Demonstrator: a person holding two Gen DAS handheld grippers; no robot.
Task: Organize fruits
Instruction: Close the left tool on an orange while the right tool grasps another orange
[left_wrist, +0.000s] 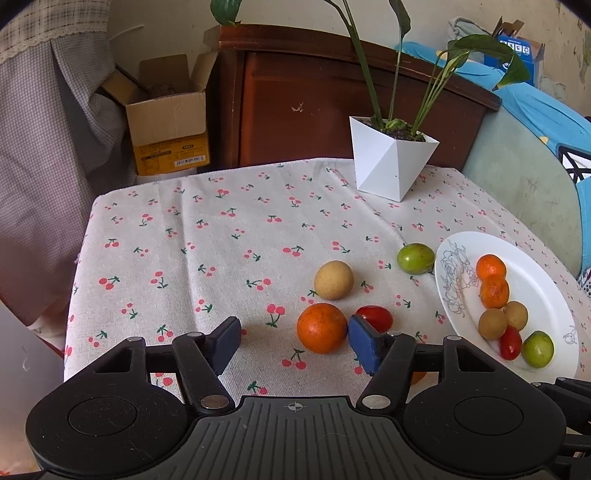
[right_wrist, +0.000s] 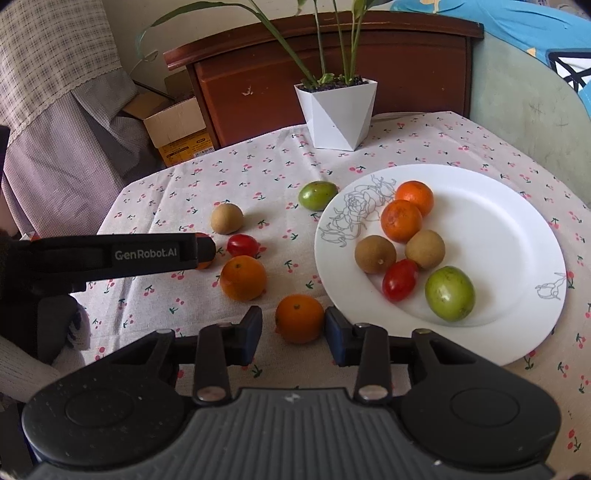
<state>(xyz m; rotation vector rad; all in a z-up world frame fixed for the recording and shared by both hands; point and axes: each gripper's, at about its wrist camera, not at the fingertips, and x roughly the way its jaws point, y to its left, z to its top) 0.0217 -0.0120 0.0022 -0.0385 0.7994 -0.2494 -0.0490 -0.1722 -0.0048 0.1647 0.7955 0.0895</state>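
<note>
My left gripper (left_wrist: 293, 341) is low over the cherry-print cloth with an orange (left_wrist: 322, 328) between its jaws. The right pad (left_wrist: 364, 343) touches the orange, while the left pad (left_wrist: 225, 339) stands well clear, so it is open. A red tomato (left_wrist: 375, 317) lies just behind the right pad. My right gripper (right_wrist: 294, 336) straddles a smaller orange (right_wrist: 299, 318) beside the white plate (right_wrist: 498, 240). A small gap shows at its left pad (right_wrist: 251, 334). The plate holds several fruits.
A brown longan (left_wrist: 333, 280) and a green fruit (left_wrist: 415, 257) lie loose on the cloth. A white planter (left_wrist: 391, 162) stands at the back edge. The left gripper's black body (right_wrist: 147, 254) crosses the right wrist view. Behind the table are a wooden cabinet and a cardboard box (left_wrist: 166, 122).
</note>
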